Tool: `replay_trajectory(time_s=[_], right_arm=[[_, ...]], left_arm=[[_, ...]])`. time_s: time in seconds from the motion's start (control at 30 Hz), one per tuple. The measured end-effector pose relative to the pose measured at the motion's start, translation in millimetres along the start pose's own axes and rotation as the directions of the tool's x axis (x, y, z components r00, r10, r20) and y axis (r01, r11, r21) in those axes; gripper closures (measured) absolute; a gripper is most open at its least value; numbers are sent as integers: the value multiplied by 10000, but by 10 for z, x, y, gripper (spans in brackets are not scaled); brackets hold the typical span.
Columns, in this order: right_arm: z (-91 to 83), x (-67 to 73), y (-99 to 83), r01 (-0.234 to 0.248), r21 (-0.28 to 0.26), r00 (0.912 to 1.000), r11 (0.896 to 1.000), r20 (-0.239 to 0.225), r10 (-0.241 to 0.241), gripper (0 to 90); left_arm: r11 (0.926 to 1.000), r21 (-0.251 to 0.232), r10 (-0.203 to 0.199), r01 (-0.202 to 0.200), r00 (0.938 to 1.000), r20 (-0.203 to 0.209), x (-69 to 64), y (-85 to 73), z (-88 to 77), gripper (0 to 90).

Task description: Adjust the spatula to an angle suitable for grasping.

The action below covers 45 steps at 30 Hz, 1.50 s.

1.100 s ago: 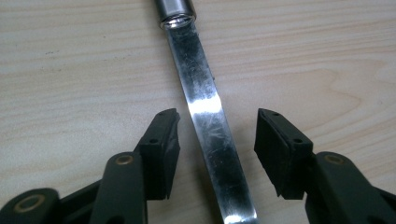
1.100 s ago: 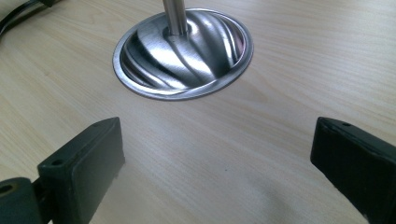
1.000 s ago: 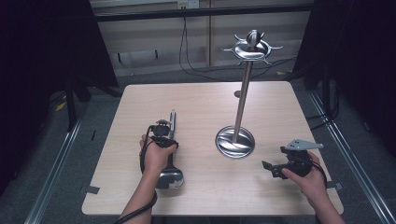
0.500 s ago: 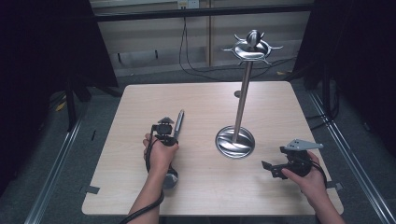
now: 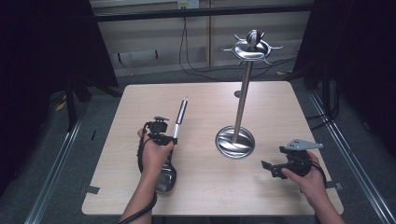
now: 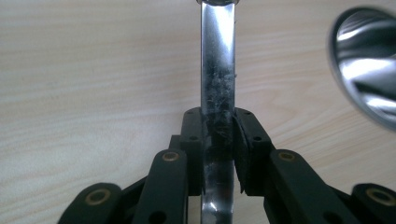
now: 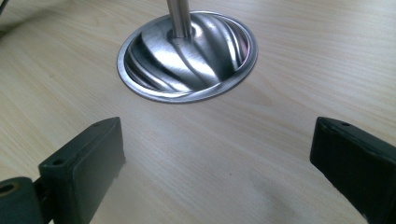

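Observation:
A steel ladle lies on the wooden table, its bowl nearest the person and its handle pointing away. My left gripper is shut on the handle partway along. In the left gripper view the black jaws press both sides of the shiny handle, where my left gripper grips it. A tall steel stand with hooks at its top rises from a round base mid-table. My right gripper rests open at the front right, its jaws wide apart, my right gripper facing the base.
The stand's hooked crown sits high above the table's far right. In the left gripper view the stand's base lies to the right of the handle. Dark curtains and cables lie beyond the far edge. Bare wood stretches between the two hands.
The ladle's handle tip has moved away from the person and slightly right, with my left hand on it. The right gripper has not moved.

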State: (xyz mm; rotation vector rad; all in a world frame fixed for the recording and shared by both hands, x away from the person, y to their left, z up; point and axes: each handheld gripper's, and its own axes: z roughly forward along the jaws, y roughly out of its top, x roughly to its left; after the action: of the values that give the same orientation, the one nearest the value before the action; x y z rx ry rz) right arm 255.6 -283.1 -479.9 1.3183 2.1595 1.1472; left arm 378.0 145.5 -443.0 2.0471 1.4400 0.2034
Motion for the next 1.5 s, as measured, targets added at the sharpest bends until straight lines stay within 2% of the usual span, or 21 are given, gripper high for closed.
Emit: replay_trajectory(time_s=[0.1, 0.13, 0.17, 0.2, 0.23, 0.3, 0.37, 0.43, 0.47, 0.5, 0.53, 0.63, 0.7, 0.8, 0.83, 0.87, 1.0, 1.07, 1.23, 1.3, 1.5], right_arm=[[4, 4, 0, 17, -33, 10000, 10000, -4, -17, 27], [8, 10, 1, 9, -1, 10000, 10000, -55, -9, 27], [14, 13, 1, 53, -26, 10000, 10000, -51, -53, 27], [16, 20, 2, 60, -14, 9999, 10000, -81, -60, 27], [16, 20, 2, 60, -14, 9999, 10000, -81, -60, 27], [22, 32, 3, 123, -40, 9999, 9999, -103, -124, 27], [26, 33, 3, 166, -57, 9998, 9998, -130, -167, 27], [29, 40, 3, 173, -27, 9997, 9998, -142, -173, 27], [37, 46, 1, 176, -44, 9998, 9998, -126, -176, 27], [37, 46, 1, 176, -44, 9998, 9998, -126, -176, 27], [45, 50, -1, 230, -51, 9996, 9997, -158, -230, 27], [56, 64, -2, 222, -19, 9996, 9998, -160, -222, 27], [71, 85, 0, 254, -11, 9995, 9997, -199, -255, 27], [85, 122, 13, 288, -42, 9992, 9996, -266, -289, 27], [90, 136, 19, 285, -79, 9992, 9996, -266, -287, 27], [94, 150, 26, 296, -105, 9991, 9995, -286, -299, 27], [127, 225, 72, 249, -191, 9986, 9995, -452, -257, 27], [156, 285, 125, 232, -358, 9980, 9991, -586, -253, 27], [219, 437, 242, 216, -668, 9947, 9975, -991, -282, 33], [250, 510, 290, 316, -774, 9942, 9965, -1006, -393, 41], [348, 694, 434, 62, -999, 9906, 9950, -1353, -198, 80]], left_arm=[[9993, -317, 184, -177, 9996, 221, 5, 6, -86, 756], [9975, -582, 419, -398, 9985, 346, 11, 10, -162, 756], [9975, -582, 419, -398, 9985, 346, 11, 10, -162, 756], [9951, -905, 455, -404, 9974, 556, 13, 2, -224, 756], [9951, -905, 455, -404, 9974, 556, 13, 2, -224, 756], [9907, -1331, 437, -300, 9939, 1013, 24, -16, -280, 756], [9900, -1384, 429, -272, 9928, 1115, 24, -22, -296, 756], [9847, -1682, 647, -448, 9913, 1149, 22, -36, -326, 756], [9800, -1950, 670, -397, 9885, 1356, 18, -49, -352, 756], [9800, -1950, 670, -397, 9885, 1356, 18, -49, -352, 756], [9747, -2209, 690, -339, 9858, 1530, 12, -62, -376, 756], [9701, -2389, 848, -434, 9825, 1658, 9, -80, -396, 755], [9644, -2618, 885, -359, 9775, 1916, 6, -102, -399, 756], [9540, -2996, 779, -127, 9753, 2065, -7, -132, -401, 756], [9541, -2979, 976, -308, 9723, 2122, 5, -141, -408, 755], [9521, -3052, 894, -191, 9719, 2179, -3, -149, -403, 755], [9489, -3149, 989, -200, 9666, 2366, -5, -165, -403, 755], [9416, -3363, 1064, -199, 9647, 2409, -29, -175, -419, 756], [9318, -3622, 1219, -246, 9610, 2482, -89, -183, -439, 755], [9269, -3743, 1295, -279, 9597, 2493, -118, -187, -447, 755], [9183, -3945, 1497, -347, 9527, 2646, -223, -186, -477, 755]])
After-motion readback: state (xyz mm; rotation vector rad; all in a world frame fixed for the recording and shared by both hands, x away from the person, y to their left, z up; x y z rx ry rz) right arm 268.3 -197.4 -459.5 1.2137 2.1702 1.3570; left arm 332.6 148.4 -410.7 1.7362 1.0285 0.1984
